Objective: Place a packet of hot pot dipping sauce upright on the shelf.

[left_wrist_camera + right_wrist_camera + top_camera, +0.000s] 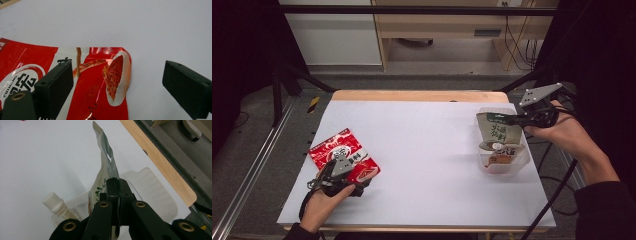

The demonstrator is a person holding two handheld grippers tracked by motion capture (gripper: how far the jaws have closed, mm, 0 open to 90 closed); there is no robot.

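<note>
Clear tray (523,161) holds a spouted pouch (504,150); right gripper (117,185) clamps the green pouch (499,129) above it; left gripper (117,80), jaws open, straddles the unlifted red packet (343,152).

Your wooden table (412,95) carries a white sheet (422,145), and the red packet (95,87) lies flat on it, its corner between your left jaws. Below your right jaws a clear tray (152,192) sits on that sheet, near the table's far edge.

red packet (343,155), green-and-cream pouch (498,130)
</note>
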